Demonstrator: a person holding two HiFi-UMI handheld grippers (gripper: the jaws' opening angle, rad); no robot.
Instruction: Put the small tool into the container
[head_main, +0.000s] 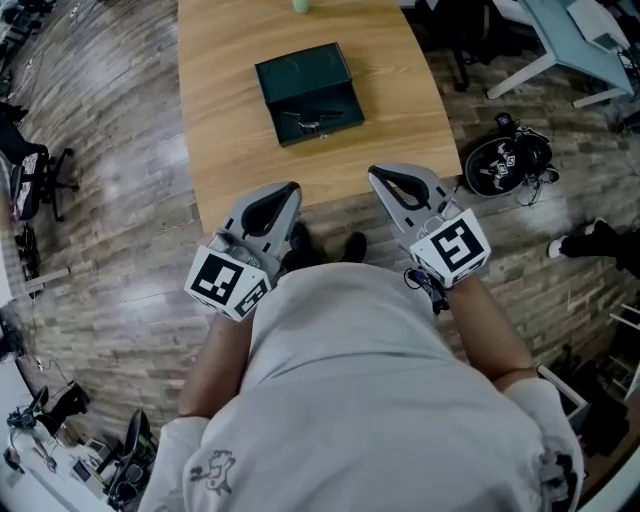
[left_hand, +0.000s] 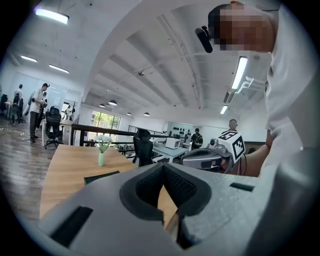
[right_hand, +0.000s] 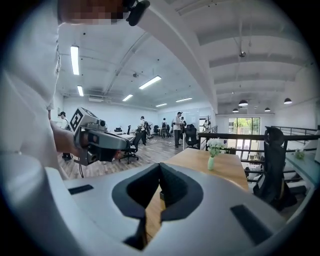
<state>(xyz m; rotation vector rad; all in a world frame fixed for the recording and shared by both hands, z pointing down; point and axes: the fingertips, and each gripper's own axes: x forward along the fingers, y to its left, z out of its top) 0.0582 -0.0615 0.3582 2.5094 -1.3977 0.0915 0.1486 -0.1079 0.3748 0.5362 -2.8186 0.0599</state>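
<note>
Light wood table (head_main: 230, 120), bare grain, standing on a grey-brown plank floor (head_main: 110, 200). A dark green container (head_main: 308, 92), rectangular and open at the top, sits near the middle of the tabletop, turned slightly askew. The small tool (head_main: 312, 121), thin and metallic, lies inside the container on its bottom, toward the near side; its details are too small to make out. A pale vase of flowers (left_hand: 102, 150) stands at the far end of the table, well apart from the container.

The left gripper (head_main: 290, 190) and the right gripper (head_main: 375, 177) are held side by side at the near edge of the table, both well apart from the container. Each gripper view shows its jaws pressed together at the tips, with nothing between them.

The room is an open office. The ceiling is white with strip lights and a dark railing runs behind the table. Several people stand in the background. A black office chair (head_main: 35, 170) stands on the floor to the left, and a pale desk (head_main: 580, 45) at the upper right. A round black item with tangled cables (head_main: 508, 163) lies on the floor just right of the table. The person's dark shoes (head_main: 325, 245) show below the table's near edge
</note>
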